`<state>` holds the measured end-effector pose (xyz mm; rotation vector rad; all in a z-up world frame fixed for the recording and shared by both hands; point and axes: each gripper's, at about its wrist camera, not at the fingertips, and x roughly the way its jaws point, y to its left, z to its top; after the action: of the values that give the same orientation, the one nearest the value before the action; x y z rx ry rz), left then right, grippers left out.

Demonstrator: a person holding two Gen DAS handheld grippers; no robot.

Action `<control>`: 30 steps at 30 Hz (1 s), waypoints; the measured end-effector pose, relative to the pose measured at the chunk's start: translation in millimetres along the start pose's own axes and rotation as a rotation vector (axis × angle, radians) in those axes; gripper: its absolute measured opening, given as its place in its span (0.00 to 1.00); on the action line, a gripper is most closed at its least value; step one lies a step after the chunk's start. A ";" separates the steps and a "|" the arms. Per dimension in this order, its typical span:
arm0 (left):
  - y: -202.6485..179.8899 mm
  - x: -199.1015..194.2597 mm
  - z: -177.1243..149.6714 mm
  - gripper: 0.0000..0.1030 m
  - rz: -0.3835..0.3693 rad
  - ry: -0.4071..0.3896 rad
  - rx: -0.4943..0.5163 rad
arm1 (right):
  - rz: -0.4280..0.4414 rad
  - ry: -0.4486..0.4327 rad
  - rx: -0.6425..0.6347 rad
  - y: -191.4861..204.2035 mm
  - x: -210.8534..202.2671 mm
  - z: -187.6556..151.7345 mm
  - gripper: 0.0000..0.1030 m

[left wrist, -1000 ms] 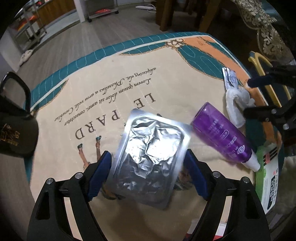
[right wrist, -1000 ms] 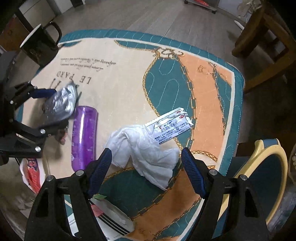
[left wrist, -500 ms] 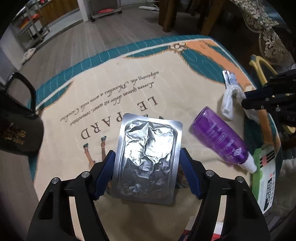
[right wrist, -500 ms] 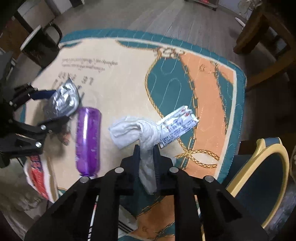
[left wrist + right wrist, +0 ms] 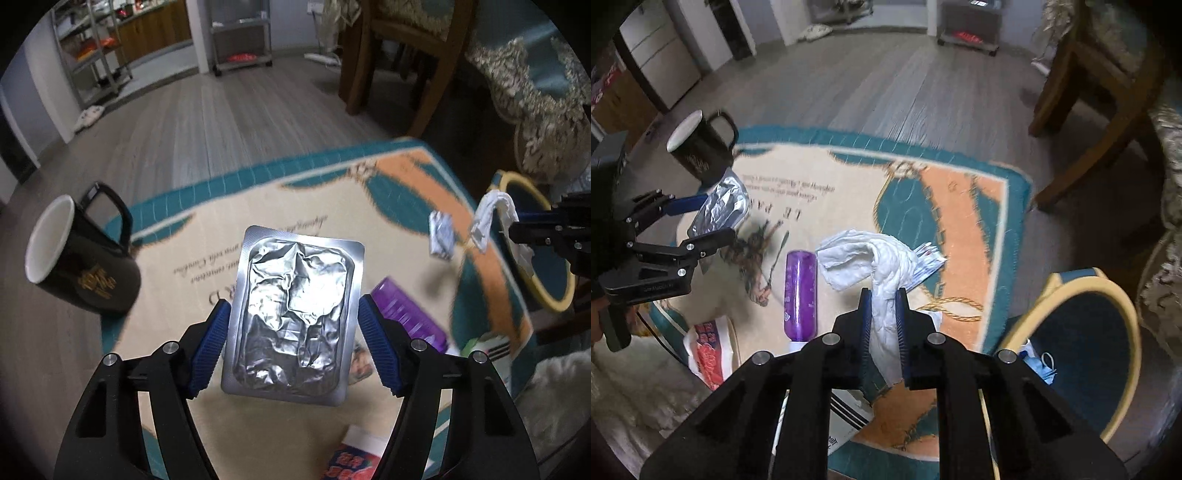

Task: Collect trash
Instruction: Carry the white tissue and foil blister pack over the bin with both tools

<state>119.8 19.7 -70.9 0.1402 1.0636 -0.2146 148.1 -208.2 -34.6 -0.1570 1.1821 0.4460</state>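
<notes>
My left gripper [image 5: 293, 306] is shut on a crumpled silver foil blister pack [image 5: 291, 314] and holds it up above the patterned tablecloth [image 5: 207, 251]; the pack also shows in the right wrist view [image 5: 720, 210]. My right gripper [image 5: 883, 295] is shut on a white crumpled tissue [image 5: 875, 266], lifted off the cloth, with a small printed wrapper [image 5: 929, 264] hanging beside it. In the left wrist view the tissue [image 5: 493, 218] and wrapper [image 5: 441, 236] hang at the right. A blue bin with a yellow rim [image 5: 1082, 332] stands at the right, below the table.
A purple bottle [image 5: 800, 295] lies on the cloth between the grippers. A black mug [image 5: 79, 273] stands at the table's left edge. A red and white packet [image 5: 709, 354] and printed paper [image 5: 846, 417] lie near the front edge. Wooden chairs [image 5: 1082, 99] stand beyond the table.
My right gripper closed on the tissue and lifted it with the wrapper. My left gripper raised the foil pack higher off the cloth.
</notes>
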 end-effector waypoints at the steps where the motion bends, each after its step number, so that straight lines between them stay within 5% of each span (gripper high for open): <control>1: -4.6 -7.4 3.3 0.69 -0.004 -0.020 0.008 | 0.000 -0.019 0.014 -3.8 -7.5 -0.5 0.12; 17: -96.5 -51.8 32.8 0.69 -0.120 -0.162 0.154 | -0.058 -0.197 0.222 -68.2 -86.9 -33.3 0.12; 30: -183.4 -49.2 55.2 0.69 -0.240 -0.201 0.275 | -0.150 -0.236 0.362 -141.8 -127.8 -88.6 0.12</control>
<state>99.4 -165.0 -3.2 0.2336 0.8454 -0.5813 92.2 -399.4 33.2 0.1175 0.9923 0.1094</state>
